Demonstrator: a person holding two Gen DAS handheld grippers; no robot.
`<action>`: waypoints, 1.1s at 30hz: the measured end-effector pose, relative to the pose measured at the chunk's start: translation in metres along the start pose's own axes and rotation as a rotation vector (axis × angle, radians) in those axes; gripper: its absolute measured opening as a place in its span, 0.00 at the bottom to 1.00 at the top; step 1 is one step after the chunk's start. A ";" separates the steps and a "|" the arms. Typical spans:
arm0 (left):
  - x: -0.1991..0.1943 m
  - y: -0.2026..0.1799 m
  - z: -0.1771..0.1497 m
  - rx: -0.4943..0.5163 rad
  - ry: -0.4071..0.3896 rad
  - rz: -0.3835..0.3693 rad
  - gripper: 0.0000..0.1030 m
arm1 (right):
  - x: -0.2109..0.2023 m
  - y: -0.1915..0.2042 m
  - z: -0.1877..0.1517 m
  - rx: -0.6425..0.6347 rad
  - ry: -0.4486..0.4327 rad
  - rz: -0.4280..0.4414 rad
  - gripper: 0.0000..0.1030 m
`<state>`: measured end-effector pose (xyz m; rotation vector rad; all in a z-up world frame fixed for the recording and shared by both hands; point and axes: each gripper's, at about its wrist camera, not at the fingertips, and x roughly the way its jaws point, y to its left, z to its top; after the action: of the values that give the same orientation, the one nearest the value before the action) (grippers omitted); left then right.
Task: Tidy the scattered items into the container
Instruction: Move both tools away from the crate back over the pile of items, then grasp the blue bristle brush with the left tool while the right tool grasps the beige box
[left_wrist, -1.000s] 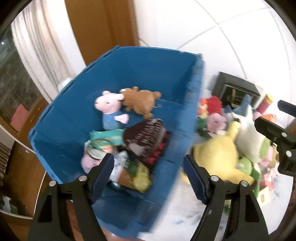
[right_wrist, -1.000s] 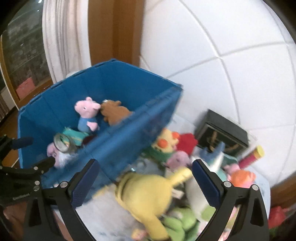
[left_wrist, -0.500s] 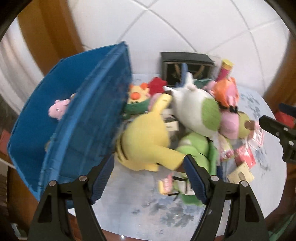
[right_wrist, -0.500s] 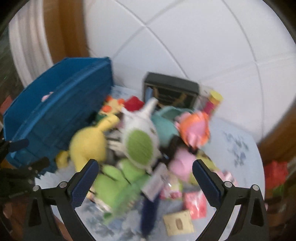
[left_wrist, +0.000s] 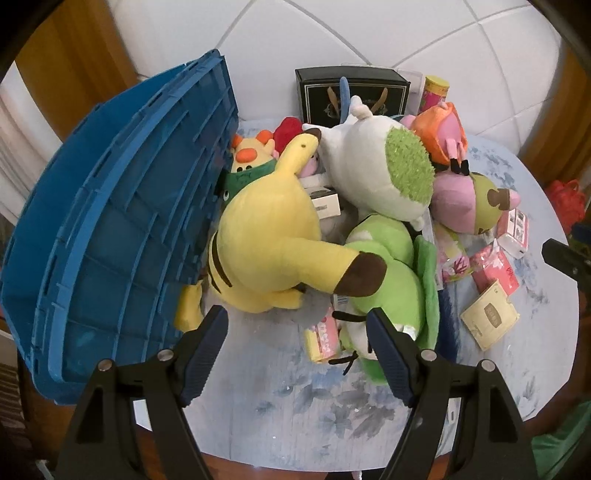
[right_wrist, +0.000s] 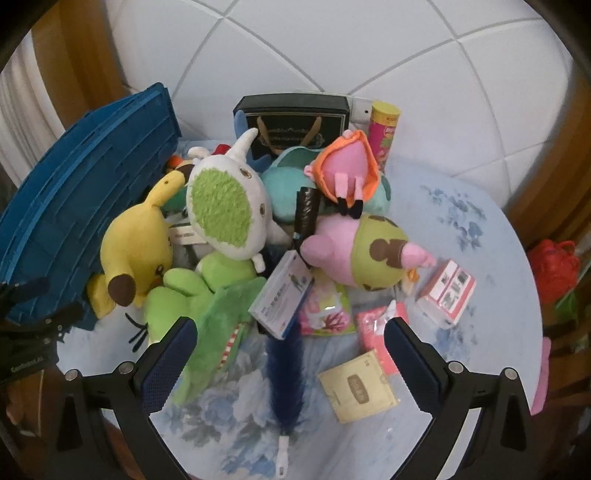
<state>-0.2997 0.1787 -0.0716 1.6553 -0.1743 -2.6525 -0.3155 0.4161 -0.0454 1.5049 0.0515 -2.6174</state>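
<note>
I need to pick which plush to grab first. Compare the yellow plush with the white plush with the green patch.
The yellow plush lies low, pressed against the blue crate; the white plush with the green patch sits higher on the pile, away from the crate. The yellow one has brown-tipped ears and dark stripes; the white one has a fuzzy green patch and a pointed white horn. Both are large, soft and ungripped.

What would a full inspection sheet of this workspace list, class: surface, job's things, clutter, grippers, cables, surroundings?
Surface: round table with blue floral cover.
Job's things: blue crate at left; yellow plush leaning against its outer wall; green plush, white-and-green plush and small boxes piled beside.
Clutter: black gift box and snack tube at the back.
Grippers: left gripper and right gripper open, empty.
Cables: nothing seen.
Surroundings: white quilted wall, wooden trim.
</note>
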 end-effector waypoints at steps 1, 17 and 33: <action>0.001 0.001 0.000 -0.003 -0.002 -0.002 0.75 | 0.000 0.002 0.000 -0.001 0.000 0.000 1.00; 0.022 -0.058 0.021 -0.043 -0.045 -0.031 0.75 | 0.022 -0.040 0.015 -0.077 0.000 -0.016 0.99; 0.072 -0.190 -0.005 0.036 -0.073 -0.051 0.69 | 0.112 -0.141 -0.046 -0.042 0.149 0.088 0.66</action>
<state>-0.3177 0.3622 -0.1568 1.5951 -0.1838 -2.7649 -0.3485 0.5505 -0.1695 1.6462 0.0521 -2.4174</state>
